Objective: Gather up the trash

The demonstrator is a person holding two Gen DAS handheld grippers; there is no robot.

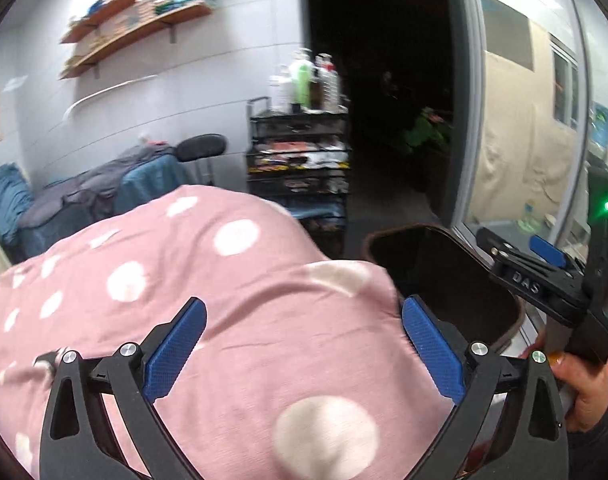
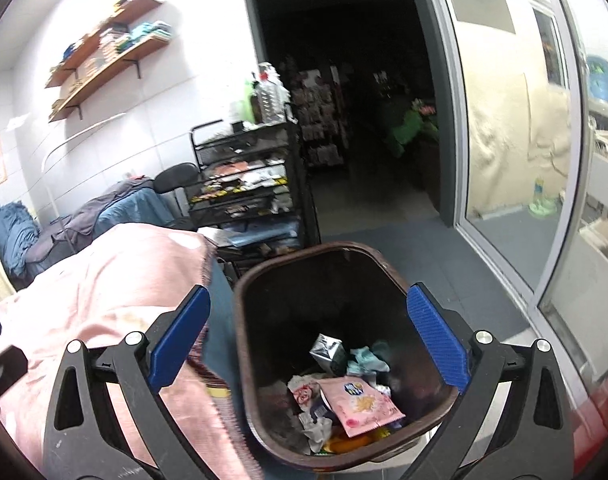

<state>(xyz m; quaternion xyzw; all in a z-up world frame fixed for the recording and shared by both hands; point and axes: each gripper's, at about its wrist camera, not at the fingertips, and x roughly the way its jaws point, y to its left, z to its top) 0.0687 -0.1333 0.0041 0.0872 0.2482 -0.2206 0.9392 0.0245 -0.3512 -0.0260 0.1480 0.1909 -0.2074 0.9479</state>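
A dark brown trash bin [image 2: 387, 268] stands on the floor beside a bed. Inside it lie a pink snack packet [image 2: 361, 406], a silver carton [image 2: 325, 350], crumpled tissues and other wrappers. My right gripper [image 2: 307, 340] hangs open and empty right above the bin's mouth. My left gripper [image 1: 304, 344] is open and empty over the pink polka-dot blanket [image 1: 208, 280]. The bin's rim [image 1: 419, 230] shows in the left wrist view to the right, with the right gripper [image 1: 539, 264] over it.
A black wire cart [image 2: 248, 184] with bottles and clutter stands behind the bed. A glass sliding door [image 2: 515, 160] is on the right, a dark doorway [image 2: 351, 80] behind. Wooden shelves [image 1: 144, 28] hang on the wall. Grey and blue bedding [image 1: 84, 196] lies further left.
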